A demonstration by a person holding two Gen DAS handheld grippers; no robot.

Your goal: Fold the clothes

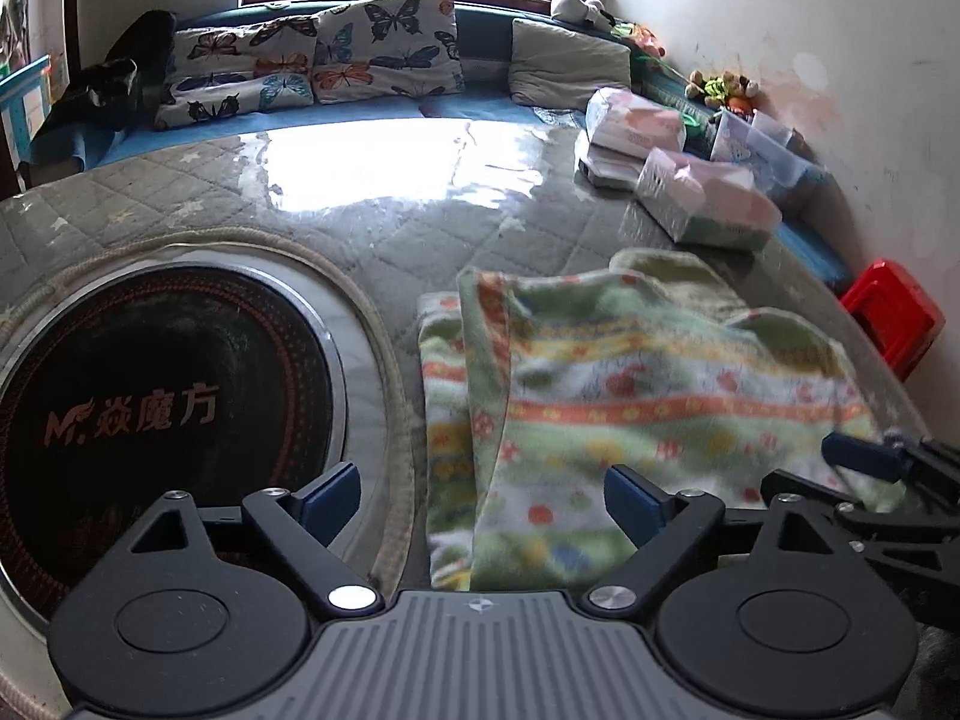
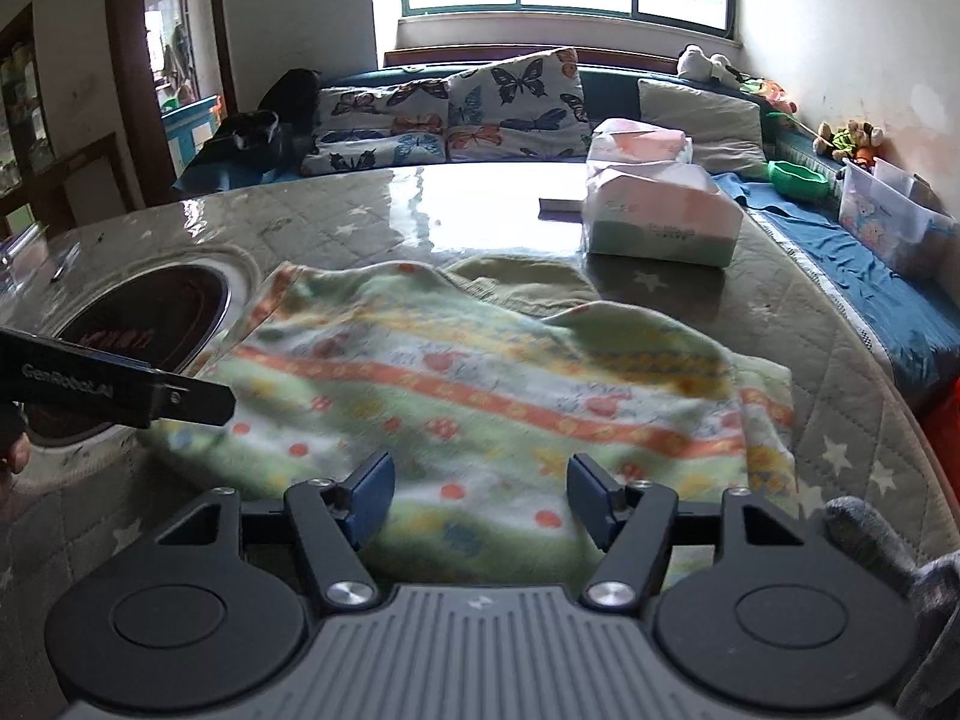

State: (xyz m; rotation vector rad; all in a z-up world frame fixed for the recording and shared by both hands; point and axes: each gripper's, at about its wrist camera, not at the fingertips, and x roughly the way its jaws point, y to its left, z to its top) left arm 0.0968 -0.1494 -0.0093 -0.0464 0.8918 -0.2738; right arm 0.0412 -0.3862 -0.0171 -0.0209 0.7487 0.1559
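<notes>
1. Garment [image 2: 480, 384]: green fleece piece with orange, yellow and white patterned bands, lying partly folded on the quilted grey surface [image 2: 840, 360], toward its near edge. A plain olive part [image 2: 522, 282] shows at the far side of the garment.
2. Left hand-held gripper [image 1: 480, 501]: jaws spread wide, nothing between them. It hovers over the near-left part of the garment; its left finger sits above the rim of the round inset cooktop [image 1: 150, 408].
3. Right hand-held gripper [image 2: 480, 495]: jaws also spread, released, poised low over the near edge of the garment. Whether the fingertips touch the cloth, cannot tell.
4. Cooktop lies just left of the garment, black glass with printed lettering.
5. Tissue packs [image 2: 660, 210] stand near the far right edge of the surface, well apart from the garment.
6. Butterfly-print cushions [image 2: 450, 114] line the bench beyond the far edge, under the window.
7. Clear storage box [image 2: 888, 222] sits on the blue bench cover at right.
</notes>
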